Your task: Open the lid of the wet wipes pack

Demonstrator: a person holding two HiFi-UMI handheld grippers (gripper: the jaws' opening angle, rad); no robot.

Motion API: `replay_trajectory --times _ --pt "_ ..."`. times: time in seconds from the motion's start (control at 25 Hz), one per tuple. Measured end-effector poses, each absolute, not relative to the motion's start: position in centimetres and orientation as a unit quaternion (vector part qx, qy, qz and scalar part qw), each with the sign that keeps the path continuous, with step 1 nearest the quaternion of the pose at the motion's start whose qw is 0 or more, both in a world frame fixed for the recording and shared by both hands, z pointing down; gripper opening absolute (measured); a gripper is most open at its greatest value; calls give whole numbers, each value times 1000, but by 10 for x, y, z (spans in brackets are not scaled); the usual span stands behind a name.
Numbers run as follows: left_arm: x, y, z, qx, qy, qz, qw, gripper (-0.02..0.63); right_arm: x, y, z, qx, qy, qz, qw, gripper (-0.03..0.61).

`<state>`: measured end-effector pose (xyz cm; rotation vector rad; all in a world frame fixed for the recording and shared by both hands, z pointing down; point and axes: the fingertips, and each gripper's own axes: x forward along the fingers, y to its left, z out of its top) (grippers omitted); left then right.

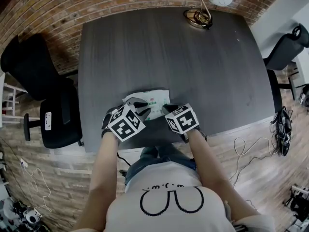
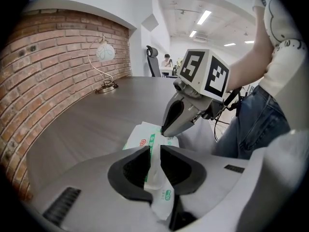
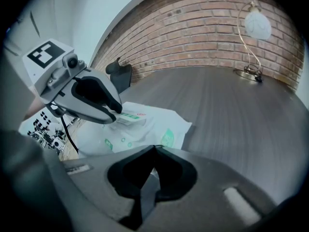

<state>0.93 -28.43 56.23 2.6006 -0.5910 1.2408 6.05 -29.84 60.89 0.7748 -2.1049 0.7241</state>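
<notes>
A white wet wipes pack point(image 1: 153, 99) with green print lies near the front edge of the dark grey table point(image 1: 193, 66). My left gripper point(image 1: 142, 109) is at the pack's near left side. In the left gripper view, my left gripper point(image 2: 153, 154) is shut on the white lid flap point(image 2: 155, 170), which stands up between the pads. My right gripper point(image 1: 168, 110) is at the pack's near right edge. Its jaws are together and pinch that edge point(image 3: 155, 148). Each gripper shows in the other's view: the right gripper point(image 2: 164, 132) and the left gripper point(image 3: 114, 114).
A brass lamp with a white globe shade point(image 1: 199, 17) stands at the table's far edge. Black office chairs stand at the left point(image 1: 53, 110) and right point(image 1: 285, 50). Cables point(image 1: 282, 129) lie on the wooden floor. A brick wall lies beyond the table.
</notes>
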Motion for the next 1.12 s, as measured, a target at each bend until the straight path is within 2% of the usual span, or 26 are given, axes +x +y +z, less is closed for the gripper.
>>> replay_trajectory --times 0.64,1.12 --pt "-1 -326 539 878 -241 408 66 18 60 -298 609 301 -820 277 400 3" --pt "-10 -366 554 864 -271 421 53 34 60 -298 610 288 -825 283 396 3"
